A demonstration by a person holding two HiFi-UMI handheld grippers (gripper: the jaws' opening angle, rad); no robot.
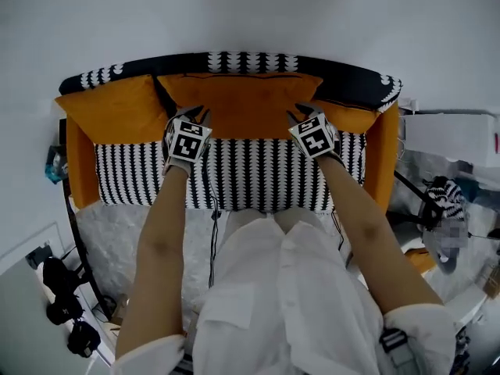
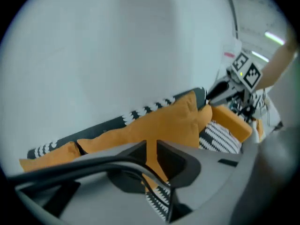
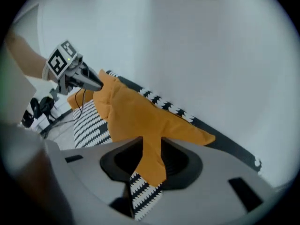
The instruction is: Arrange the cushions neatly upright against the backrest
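Observation:
A wide orange cushion (image 1: pixel 238 100) leans upright against the black-and-white backrest (image 1: pixel 250 61) of the sofa, mid-way along it. My left gripper (image 1: pixel 195 116) is at its lower left corner and my right gripper (image 1: pixel 301 114) at its lower right corner. In the left gripper view the jaws (image 2: pixel 151 146) stand slightly apart with orange cloth (image 2: pixel 159 125) showing in the narrow gap. In the right gripper view the jaws (image 3: pixel 151 142) are opening, and a fold of the cushion (image 3: pixel 140 111) hangs loosely between them. Another orange cushion (image 1: pixel 109 108) leans at the left end; a third (image 1: pixel 349 118) peeks out at the right.
The patterned seat (image 1: pixel 234 170) lies between orange armrests (image 1: pixel 78 166) (image 1: pixel 383 158). A white wall rises behind the sofa. A black cable (image 1: pixel 212 217) trails down over the seat front. Dark gear (image 1: pixel 58 287) sits on the floor at left, clutter (image 1: pixel 445 201) at right.

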